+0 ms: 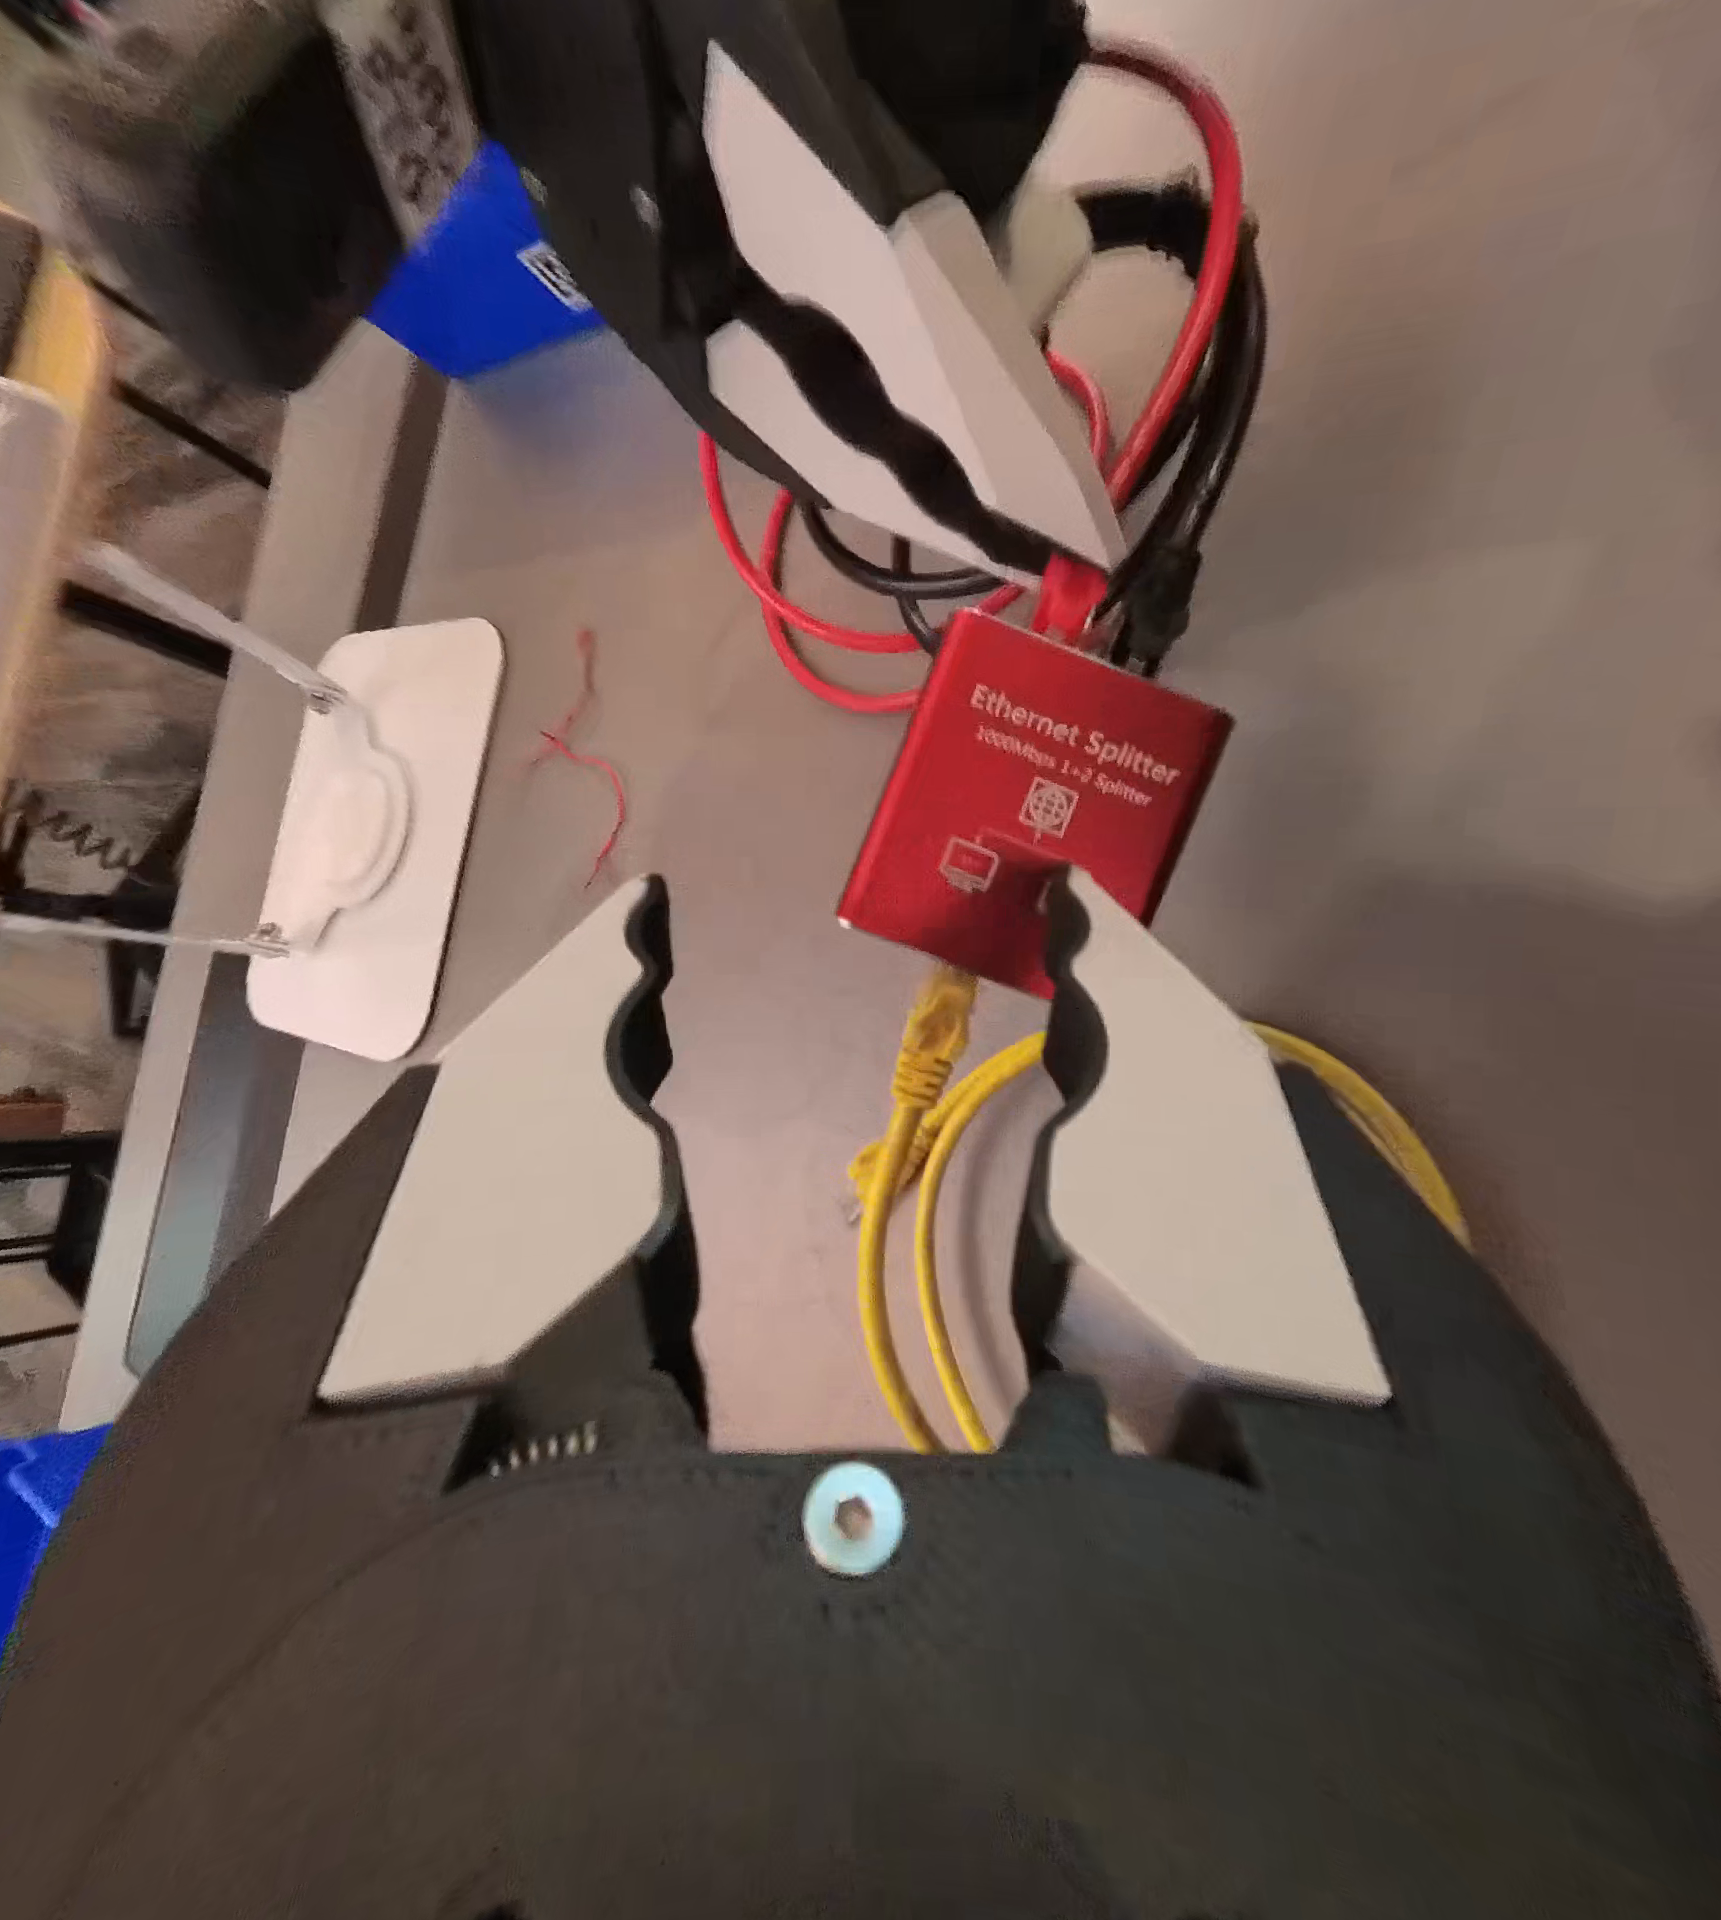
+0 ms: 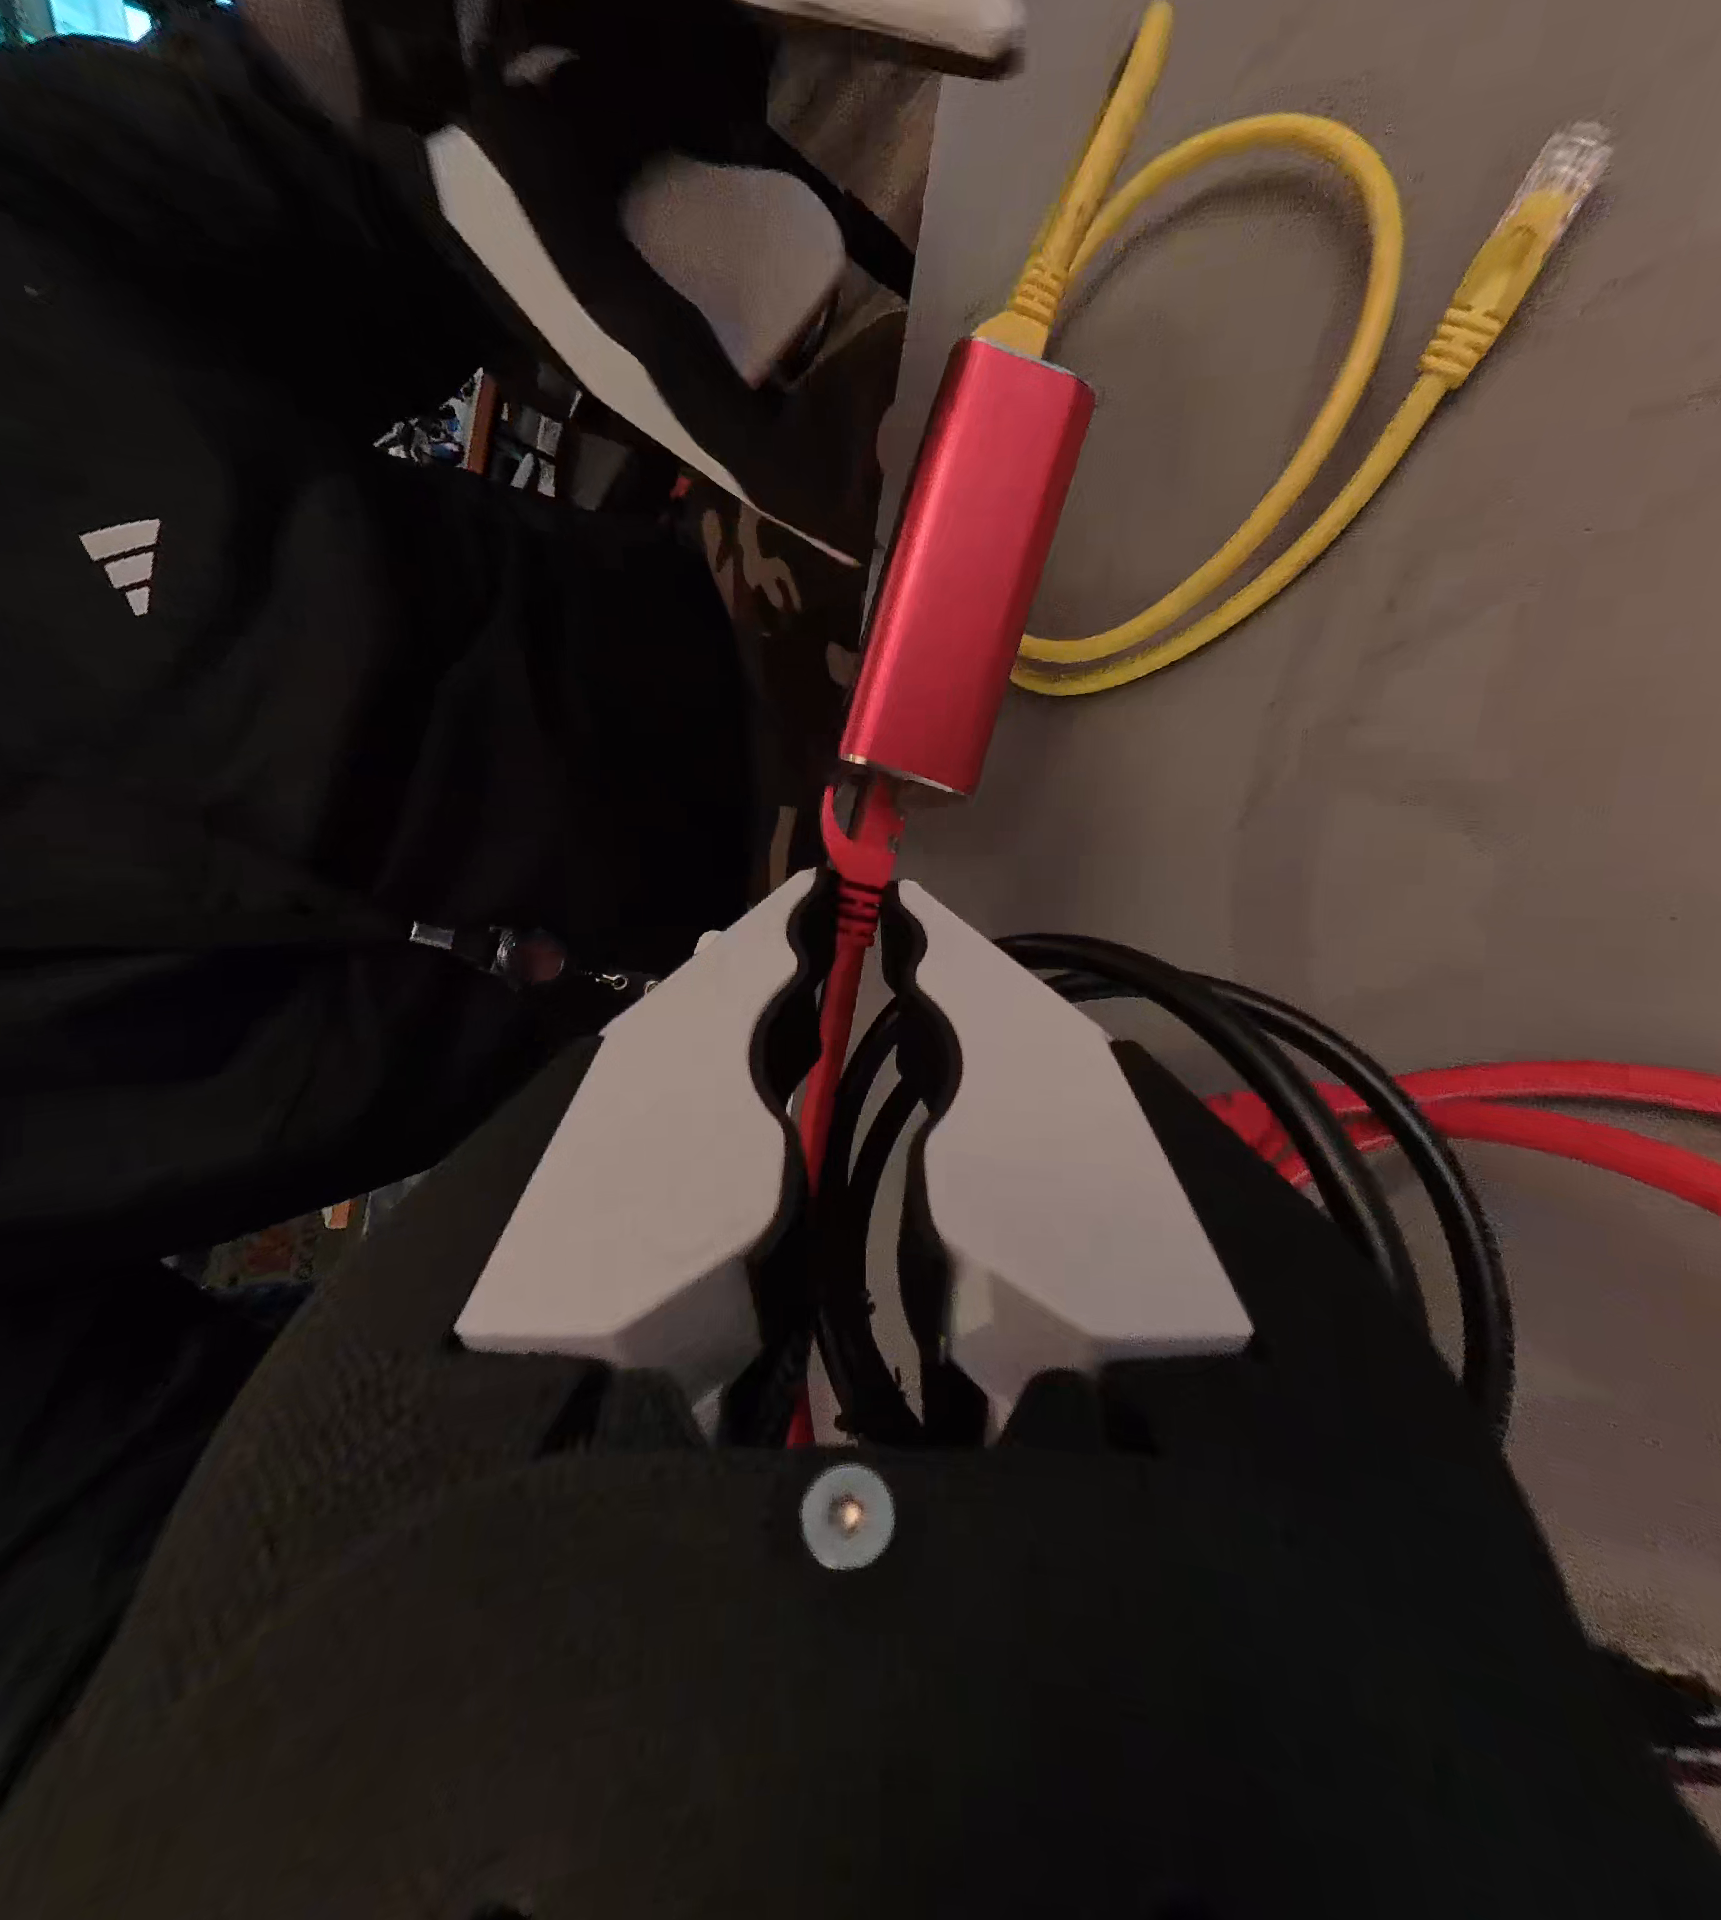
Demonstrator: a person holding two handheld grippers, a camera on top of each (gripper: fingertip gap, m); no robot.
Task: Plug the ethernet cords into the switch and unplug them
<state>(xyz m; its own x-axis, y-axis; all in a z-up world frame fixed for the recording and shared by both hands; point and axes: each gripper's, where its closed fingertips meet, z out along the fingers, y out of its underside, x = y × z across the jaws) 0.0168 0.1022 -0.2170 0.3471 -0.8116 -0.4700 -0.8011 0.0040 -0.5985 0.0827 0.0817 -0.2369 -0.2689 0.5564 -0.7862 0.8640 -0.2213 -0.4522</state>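
The small red metal box of the switch (image 2: 960, 582) lies near the grey table's (image 2: 1458, 831) edge, a yellow ethernet cord (image 2: 1043, 281) in its far end. The right gripper (image 2: 858, 902) is clamped on the red ethernet cord's (image 2: 861, 831) boot at the near port. The left gripper (image 1: 861, 914) stands apart, one finger (image 1: 1147, 1039) touching the box, so nothing pins it; a pull would likely drag the box along, or strain the latch.

Right gripper (image 2: 856, 894): jaws nearly closed, tips pinching a red cord's plug boot, wrist aimed straight down the cord line. Left gripper (image 1: 861, 904): jaws wide apart, gripping nothing, right fingertip (image 1: 1079, 904) overlapping the red switch's near edge; contact unclear.
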